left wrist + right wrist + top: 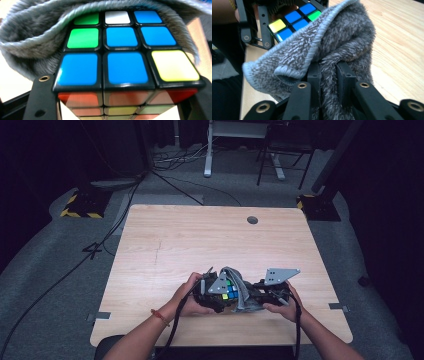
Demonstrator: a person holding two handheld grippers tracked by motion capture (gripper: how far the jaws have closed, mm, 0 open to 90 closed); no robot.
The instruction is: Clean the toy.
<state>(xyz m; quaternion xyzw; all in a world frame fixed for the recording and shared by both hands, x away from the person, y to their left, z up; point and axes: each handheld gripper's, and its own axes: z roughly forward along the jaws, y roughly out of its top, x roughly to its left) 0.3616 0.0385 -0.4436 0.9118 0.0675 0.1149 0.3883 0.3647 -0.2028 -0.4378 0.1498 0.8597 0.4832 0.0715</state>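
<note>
The puzzle cube point(127, 62) sits clamped in the left gripper point(216, 292) near the table's point(200, 240) front edge, and the grey cloth point(332, 47) drapes over its far side, pinched tight between the right gripper's point(329, 75) nearly closed jaws.

Pale wooden surface point(210, 240) on grey carpeted floor point(60, 250); black cables point(65, 275) trailing, white desk frame point(209, 150) behind, dim surroundings.

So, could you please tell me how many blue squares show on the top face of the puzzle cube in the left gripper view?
5. On the multicoloured plastic puzzle cube, blue squares sit at back right, middle centre, middle right, front left and front centre. The fluffy grey cloth overlaps the back edge, though all nine squares show.
</note>
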